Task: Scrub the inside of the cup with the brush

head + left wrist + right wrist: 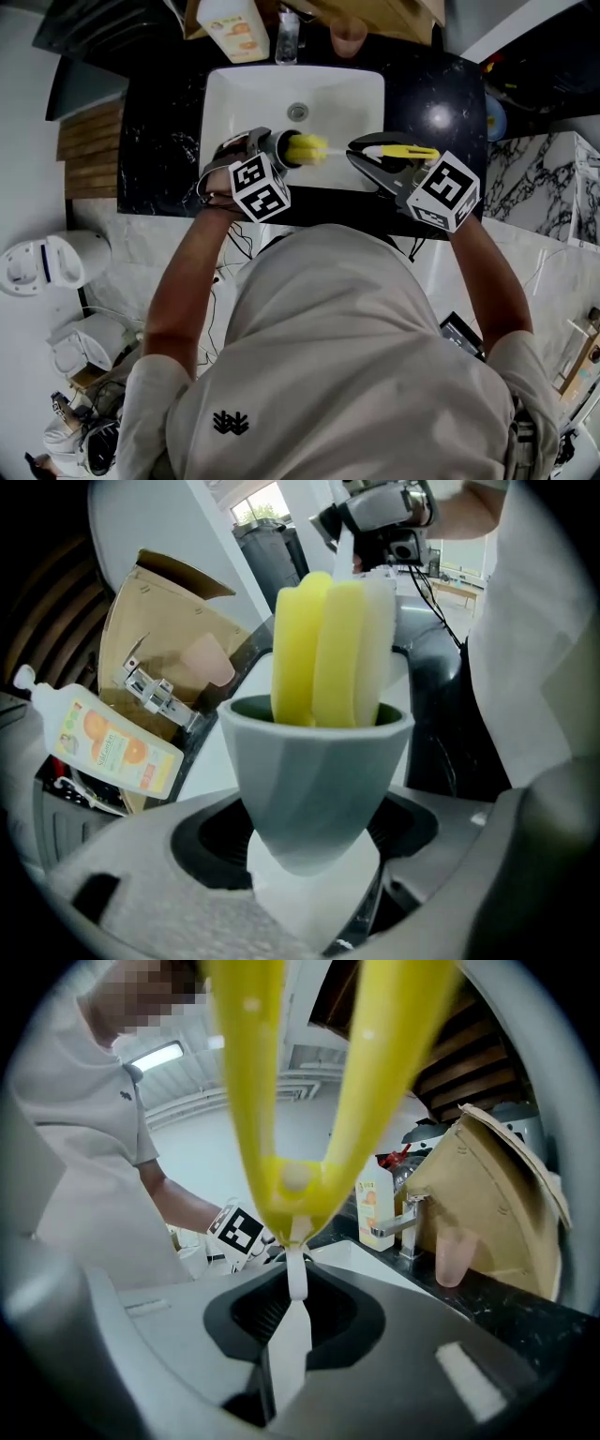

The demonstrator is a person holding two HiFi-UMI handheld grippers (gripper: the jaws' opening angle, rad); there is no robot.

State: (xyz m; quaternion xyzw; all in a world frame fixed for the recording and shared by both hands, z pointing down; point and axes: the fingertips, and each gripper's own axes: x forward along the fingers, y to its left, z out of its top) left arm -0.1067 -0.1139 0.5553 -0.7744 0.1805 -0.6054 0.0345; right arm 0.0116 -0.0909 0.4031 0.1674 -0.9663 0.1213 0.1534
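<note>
Over the white sink [234,98], my left gripper [265,150] is shut on a grey cup [278,148] held on its side, mouth facing right. In the left gripper view the cup [317,780] sits between both jaws [314,850]. A yellow and white brush head [330,649] stands in the cup's mouth, part of it sticking out, and shows at the rim in the head view [307,148]. My right gripper [377,161] is shut on the brush's yellow handle [405,151]. The handle's white shaft [296,1283] runs between the right jaws [292,1312].
At the back of the black counter [155,141] stand a soap bottle [234,26], the tap [288,37] and a pink cup [348,36]. The drain [297,112] lies in the middle of the basin. A brown paper bag [164,635] stands behind the sink.
</note>
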